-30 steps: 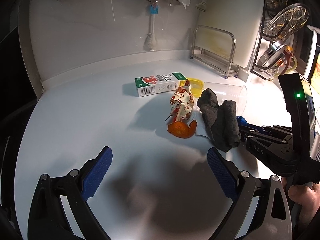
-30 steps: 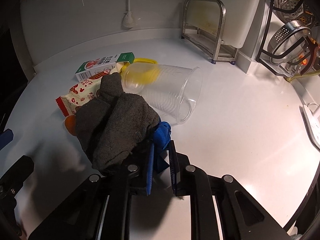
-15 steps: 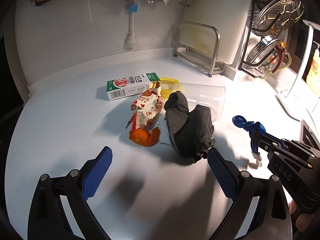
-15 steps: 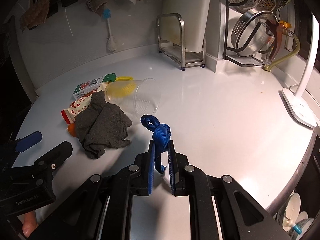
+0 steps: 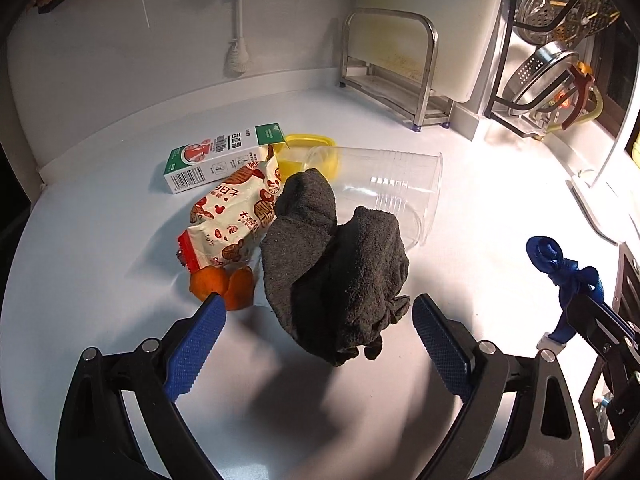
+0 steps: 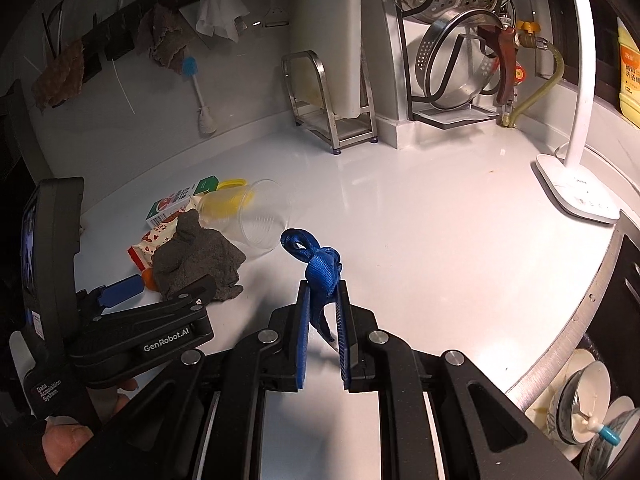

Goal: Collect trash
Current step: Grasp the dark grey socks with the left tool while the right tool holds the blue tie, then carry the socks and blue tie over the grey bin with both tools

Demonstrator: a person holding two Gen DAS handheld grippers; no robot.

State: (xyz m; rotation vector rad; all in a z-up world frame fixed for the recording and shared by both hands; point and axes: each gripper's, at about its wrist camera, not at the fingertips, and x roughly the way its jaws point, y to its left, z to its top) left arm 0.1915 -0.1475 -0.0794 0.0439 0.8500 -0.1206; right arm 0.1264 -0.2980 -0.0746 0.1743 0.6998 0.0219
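Left claw [image 5: 316,322]: spread wide, nothing held; its two blue pads are seen at either side of the near edge of the sock [image 5: 336,272], with a gap showing at each pad. The left pad lies just beside the peel [image 5: 222,286].

Right claw [image 6: 323,316]: drawn narrow and clamped on one knotted blue strap [image 6: 316,260], whose loop stands up above the pads, clear of the counter [image 6: 420,240]. In the left view the strap [image 5: 560,270] is seen at 3 o'clock of the sock, well apart from it.

Trash on the counter, in one cluster at 10 o'clock of the right claw:
- one dark grey sock, crumpled, lying partly over the wrapper and against the cup;
- one snack wrapper [image 5: 236,216], white with red print, at 10 o'clock of the sock;
- one orange peel, in two visible lobes, touching the wrapper's near end;
- one carton [image 5: 224,158], green and white, lying flat at 12 o'clock of the wrapper;
- one clear plastic cup [image 5: 392,188], on its side, mouth towards 3 o'clock;
- one yellow lid [image 5: 308,148], behind the cup's base, partly hidden.

Also on the counter: one metal rack [image 5: 392,68]; one white lamp [image 6: 576,184].
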